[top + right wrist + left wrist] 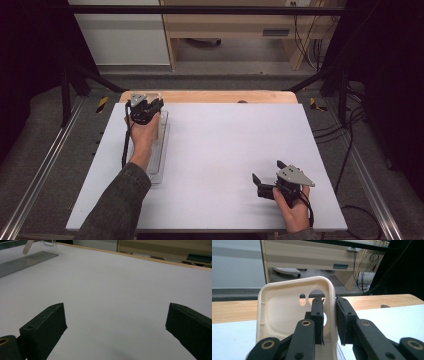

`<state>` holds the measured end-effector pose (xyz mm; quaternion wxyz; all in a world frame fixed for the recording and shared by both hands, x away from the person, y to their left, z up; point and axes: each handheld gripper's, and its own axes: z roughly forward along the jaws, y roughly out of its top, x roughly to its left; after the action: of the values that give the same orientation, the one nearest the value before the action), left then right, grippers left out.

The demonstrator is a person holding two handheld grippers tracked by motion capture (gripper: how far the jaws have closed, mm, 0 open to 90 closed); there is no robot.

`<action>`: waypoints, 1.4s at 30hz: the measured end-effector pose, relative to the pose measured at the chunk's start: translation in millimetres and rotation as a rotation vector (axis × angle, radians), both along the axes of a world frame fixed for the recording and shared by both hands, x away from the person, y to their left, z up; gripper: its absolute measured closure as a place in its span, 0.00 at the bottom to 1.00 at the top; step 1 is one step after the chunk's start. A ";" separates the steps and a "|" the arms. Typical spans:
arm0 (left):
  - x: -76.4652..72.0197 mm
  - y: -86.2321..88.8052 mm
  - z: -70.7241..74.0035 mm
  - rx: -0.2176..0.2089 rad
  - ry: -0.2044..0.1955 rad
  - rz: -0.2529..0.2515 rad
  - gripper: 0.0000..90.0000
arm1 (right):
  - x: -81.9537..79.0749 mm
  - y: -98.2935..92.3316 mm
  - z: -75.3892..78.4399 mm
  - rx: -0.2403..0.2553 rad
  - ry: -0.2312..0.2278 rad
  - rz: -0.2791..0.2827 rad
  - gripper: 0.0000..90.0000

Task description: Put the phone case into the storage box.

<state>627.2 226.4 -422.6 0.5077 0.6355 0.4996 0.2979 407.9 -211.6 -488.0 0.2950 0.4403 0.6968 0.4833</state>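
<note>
Left gripper [145, 111], upper left, forearm extended: fingers clamped on cream phone case [287, 307] wall. Right gripper [267, 181], lower right, level: fingers spread, empty.

A lab or test room: a white-topped table [215, 160] stands inside a black metal frame [200, 9] on grey carpet [45, 145], with loose cables [345, 135], hazard tape [102, 104] and plain wooden desks [225, 25] behind

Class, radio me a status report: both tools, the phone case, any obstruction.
Left tool shut on cream phone case, side wall pinched, over clear tray. Right tool open, nothing between its pads. White table unobstructed.
</note>
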 end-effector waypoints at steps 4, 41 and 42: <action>0.1 0.0 -0.1 0.001 -0.001 0.000 0.85 | -0.1 0.3 0.0 -0.001 0.001 0.000 0.03; 1.3 4.6 0.9 -0.012 0.003 0.004 0.72 | -0.2 0.7 -0.3 -0.005 0.003 0.002 0.03; 0.6 4.3 1.6 -0.005 0.001 -0.001 0.69 | -0.1 0.9 -0.3 -0.006 0.004 0.002 0.03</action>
<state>627.9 230.6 -420.9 0.5093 0.6345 0.5003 0.2962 407.8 -210.7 -488.3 0.2944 0.4395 0.6993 0.4809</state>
